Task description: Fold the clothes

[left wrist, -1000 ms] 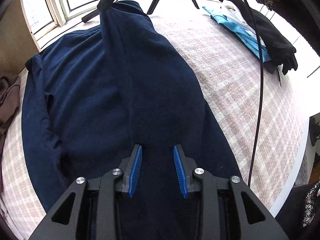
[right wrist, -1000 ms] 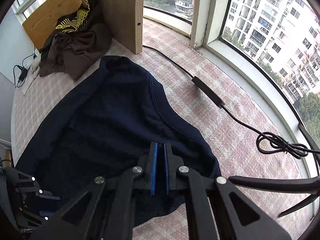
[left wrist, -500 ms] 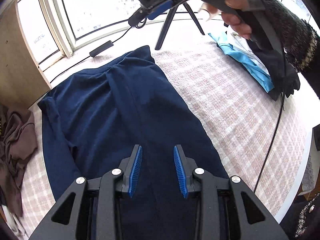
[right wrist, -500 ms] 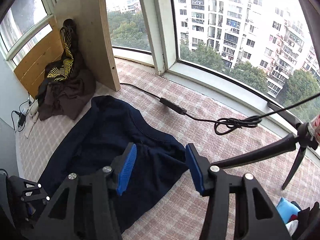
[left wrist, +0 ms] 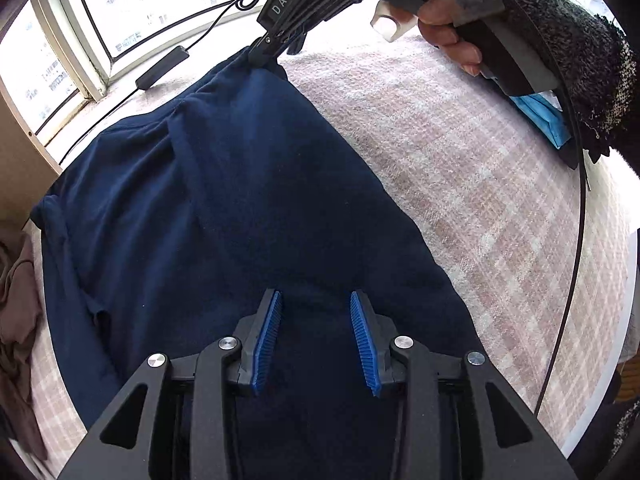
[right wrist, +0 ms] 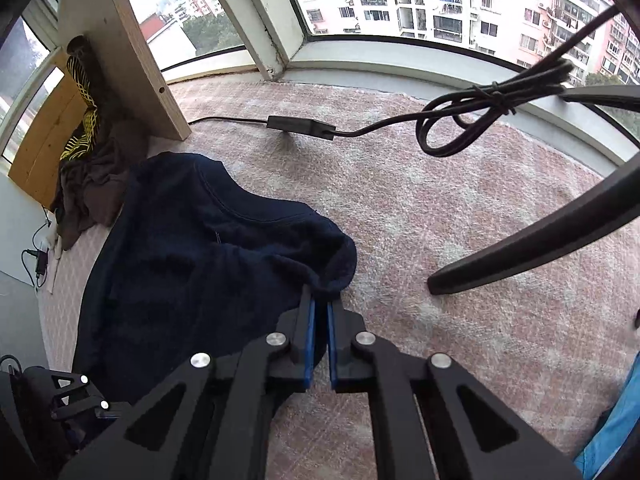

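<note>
A navy garment (left wrist: 240,200) lies spread on a pink checked blanket (left wrist: 460,184). My left gripper (left wrist: 316,336) points down over the garment's near end. Its jaws are opening, and the blue pads stand apart with navy cloth under and between them, not visibly pressed. At the far end my right gripper (right wrist: 321,312) is shut on the garment's corner (right wrist: 336,276), which bunches up at its tips. The left wrist view also shows the right gripper (left wrist: 262,50) pinching that corner, held by a hand (left wrist: 448,28) in a dark knitted sleeve.
A black power adapter (right wrist: 300,126) and its coiled cable (right wrist: 460,124) lie by the window sill. A black tripod leg (right wrist: 540,240) stands right of the garment. A brown clothes pile (right wrist: 92,184) sits by a wooden panel (right wrist: 120,52). Blue cloth (left wrist: 544,116) lies far right.
Half a second ago my right gripper hung open above the garment; it has come down and shut on the far corner. The left gripper has shifted a little over the cloth.
</note>
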The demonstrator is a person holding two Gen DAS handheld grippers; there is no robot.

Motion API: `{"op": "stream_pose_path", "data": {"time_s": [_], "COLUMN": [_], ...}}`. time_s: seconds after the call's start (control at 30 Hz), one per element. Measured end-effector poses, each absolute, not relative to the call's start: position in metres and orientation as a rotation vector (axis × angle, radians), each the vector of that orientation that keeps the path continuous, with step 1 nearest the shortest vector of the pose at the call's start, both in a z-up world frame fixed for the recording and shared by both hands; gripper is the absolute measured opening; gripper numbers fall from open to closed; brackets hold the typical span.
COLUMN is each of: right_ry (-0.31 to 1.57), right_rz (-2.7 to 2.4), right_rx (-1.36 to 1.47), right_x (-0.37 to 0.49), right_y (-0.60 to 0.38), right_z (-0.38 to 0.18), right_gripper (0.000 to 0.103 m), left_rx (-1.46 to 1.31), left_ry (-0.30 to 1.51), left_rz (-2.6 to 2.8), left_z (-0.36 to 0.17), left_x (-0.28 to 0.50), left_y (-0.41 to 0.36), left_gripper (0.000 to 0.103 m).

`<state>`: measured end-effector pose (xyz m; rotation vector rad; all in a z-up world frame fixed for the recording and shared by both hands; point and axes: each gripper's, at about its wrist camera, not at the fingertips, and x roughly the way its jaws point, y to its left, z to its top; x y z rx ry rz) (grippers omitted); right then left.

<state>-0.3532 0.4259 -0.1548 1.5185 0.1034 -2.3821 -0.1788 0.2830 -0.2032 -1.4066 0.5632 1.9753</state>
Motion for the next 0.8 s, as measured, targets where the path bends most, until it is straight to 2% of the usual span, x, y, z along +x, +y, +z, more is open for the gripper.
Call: {"op": "stream_pose_path", "data": {"time_s": [0.07, 0.17, 0.2, 0.23, 0.33, 0.43, 0.53, 0.57, 0.67, 0.8], "right_ry": [0.193, 0.387, 0.412, 0.423, 0.364, 0.296, 0.449, 0.441, 0.334, 0.123], "right_rz": [-2.400, -2.421, -2.462, -2.510, -2.610, -2.466, -2.414, -2.412, -2.428, -2.441], "right_rx": [1.481, 1.559, 1.545, 1.522, 1.429, 1.418, 1.502, 1.526, 1.579, 1.456], "right_x": [-0.356, -0.359, -0.355, -0.350, -0.333, -0.318, -0.321, -0.323, -0.326, -0.301], "right_y": [0.417, 0.403, 0.403, 0.405, 0.411, 0.395, 0.376, 0.378, 0.391, 0.395], "right_z": [-0.149, -0.150, -0.144, -0.136, -0.110, -0.118, -0.152, -0.158, -0.161, -0.128], "right_gripper": [0.006, 0.028, 0.038, 0.043, 0.044, 0.044, 0.044, 0.044, 0.043, 0.044], "left_rx": [-1.390, -1.398, -1.404, -1.417, -1.364, -1.337, -1.346, -1.357, -1.426, -1.505], "left_ry": [0.565, 0.552, 0.546, 0.553, 0.478, 0.310, 0.187, 0.171, 0.201, 0.137], "left_rz": [1.986, 1.987, 1.986, 1.985, 2.068, 2.184, 2.292, 2.323, 2.429, 2.453], "left_z": [-0.203, -0.201, -0.200, -0.196, -0.162, -0.123, -0.094, -0.087, -0.075, -0.094], "left_x": [-0.177, -0.176, -0.177, -0.176, -0.171, -0.171, -0.167, -0.158, -0.136, -0.117], "left_y": [0.283, 0.281, 0.280, 0.277, 0.247, 0.189, 0.127, 0.105, 0.054, 0.009], "left_gripper": [0.037, 0.038, 0.038, 0.038, 0.038, 0.038, 0.038, 0.038, 0.038, 0.038]}}
